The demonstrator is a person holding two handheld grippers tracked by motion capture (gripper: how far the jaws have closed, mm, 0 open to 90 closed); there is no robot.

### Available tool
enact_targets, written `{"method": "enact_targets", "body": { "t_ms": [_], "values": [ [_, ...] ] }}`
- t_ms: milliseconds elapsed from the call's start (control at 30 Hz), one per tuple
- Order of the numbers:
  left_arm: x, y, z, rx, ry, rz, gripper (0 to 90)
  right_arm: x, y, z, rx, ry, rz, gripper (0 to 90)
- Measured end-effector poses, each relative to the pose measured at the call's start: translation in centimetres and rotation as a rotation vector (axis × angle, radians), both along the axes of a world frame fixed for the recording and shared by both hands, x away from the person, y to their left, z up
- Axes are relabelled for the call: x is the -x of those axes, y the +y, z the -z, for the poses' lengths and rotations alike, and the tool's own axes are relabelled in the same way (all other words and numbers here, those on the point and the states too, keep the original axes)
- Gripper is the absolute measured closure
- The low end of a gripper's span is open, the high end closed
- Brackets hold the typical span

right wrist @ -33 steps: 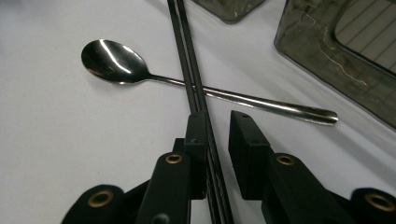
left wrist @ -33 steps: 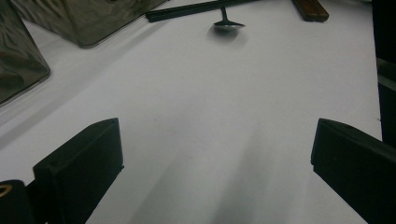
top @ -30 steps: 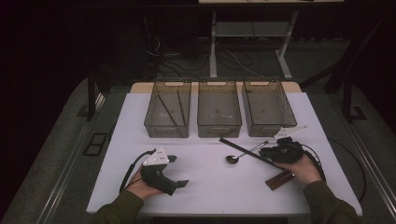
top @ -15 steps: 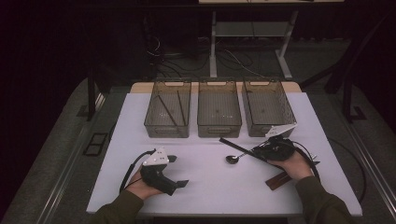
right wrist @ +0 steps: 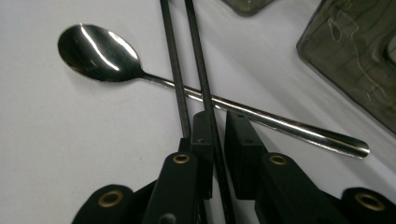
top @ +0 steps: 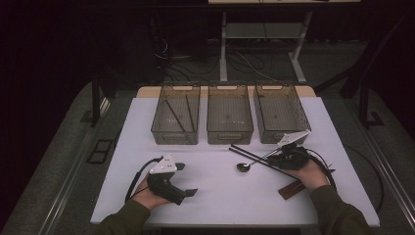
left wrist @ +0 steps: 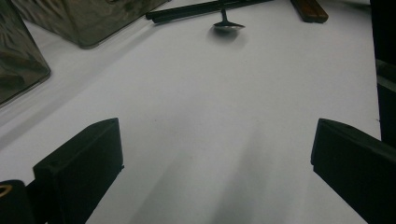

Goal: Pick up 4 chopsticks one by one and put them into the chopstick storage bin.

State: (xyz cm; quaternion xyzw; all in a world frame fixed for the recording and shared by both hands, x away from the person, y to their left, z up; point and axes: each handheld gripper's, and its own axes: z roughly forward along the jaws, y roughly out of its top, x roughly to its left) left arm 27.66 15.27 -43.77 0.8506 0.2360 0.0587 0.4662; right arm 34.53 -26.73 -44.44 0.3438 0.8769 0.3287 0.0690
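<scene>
We have the right gripper (right wrist: 215,140) clamped on one black chopstick (right wrist: 204,79) that lies across the spoon (right wrist: 100,53) on the worktop (top: 215,196); it is not yet lifted toward the left bin (top: 176,115), where two chopsticks already lie. Our left gripper (top: 188,178) rests spread wide, empty.

White tabletop (top: 215,196). Three smoke-grey translucent plastic bins (top: 230,122). Shiny silver metal spoon (right wrist: 100,53), mirror-bright bowl. Two thin black chopsticks (right wrist: 180,74). Dark reddish-brown wooden bar (top: 292,189). Black gripper jaws, brass-coloured rivets (right wrist: 180,158). Light grey three-cornered plates (top: 163,165). Olive-green sleeves (top: 337,213).
</scene>
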Motion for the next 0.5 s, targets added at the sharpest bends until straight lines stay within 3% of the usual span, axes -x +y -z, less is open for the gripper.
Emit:
{"method": "enact_targets", "body": {
  "t_ms": [367, 500],
  "values": [
    [0.01, -0.02, 0.03, 0.006, 0.001, -0.002, 1.3, 0.07, -0.4, 0.18, -0.007, -0.017, -0.033, 83.5],
    [0.0, 0.0, 0.02, 0.007, 0.001, -0.001, 1.3, 0.05, -0.55, 0.17, -0.002, -0.029, -0.068, 84.8]
  ]
}}
